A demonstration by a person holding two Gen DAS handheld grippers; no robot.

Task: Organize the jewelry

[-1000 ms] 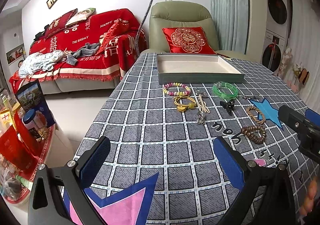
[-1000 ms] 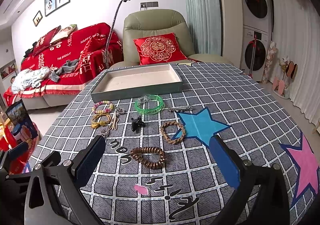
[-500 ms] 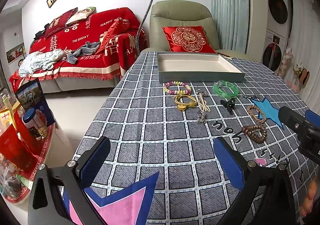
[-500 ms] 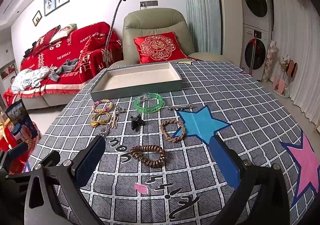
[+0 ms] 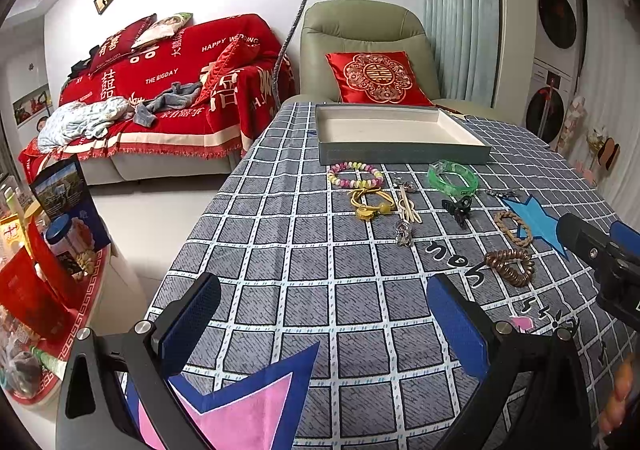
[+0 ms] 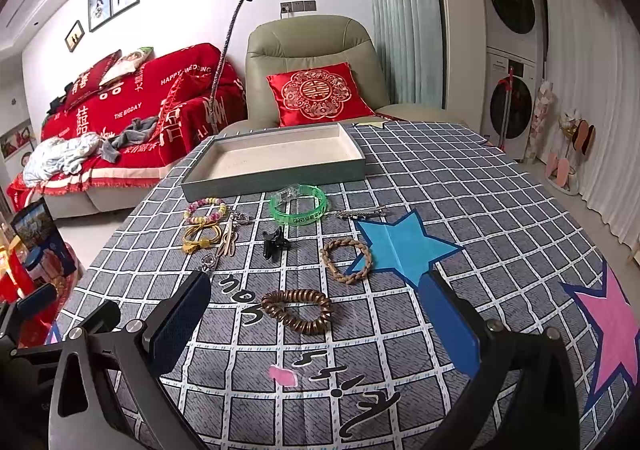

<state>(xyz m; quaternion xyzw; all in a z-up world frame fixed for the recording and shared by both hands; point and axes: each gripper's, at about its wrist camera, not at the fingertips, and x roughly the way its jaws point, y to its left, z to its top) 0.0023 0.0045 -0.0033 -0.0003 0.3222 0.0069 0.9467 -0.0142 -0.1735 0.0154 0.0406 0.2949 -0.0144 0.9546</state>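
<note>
A shallow grey tray [image 6: 224, 185] with a cream inside stands empty at the table's far side; it also shows in the left wrist view [image 5: 400, 155]. In front of it lie a green bangle [image 6: 298, 203], a pastel bead bracelet [image 6: 205, 208], a yellow cord bracelet [image 6: 200, 238], a black claw clip [image 6: 274, 243], a braided tan bracelet [image 6: 347, 260] and a brown coil hair tie [image 6: 298, 310]. My right gripper [image 6: 314, 326] is open, with the coil tie between its fingers' line. My left gripper [image 5: 320, 322] is open and empty over bare cloth.
The table has a grey checked cloth [image 6: 460, 185] with star patterns. A silver hair pin [image 6: 360, 213] and a small charm [image 6: 207, 262] lie among the jewelry. A green armchair [image 6: 316, 61] and a red sofa [image 6: 132, 109] stand behind. The floor drops off at left.
My right gripper has moved forward a little toward the brown coil hair tie. The left gripper has barely moved. Nothing has been picked up.
</note>
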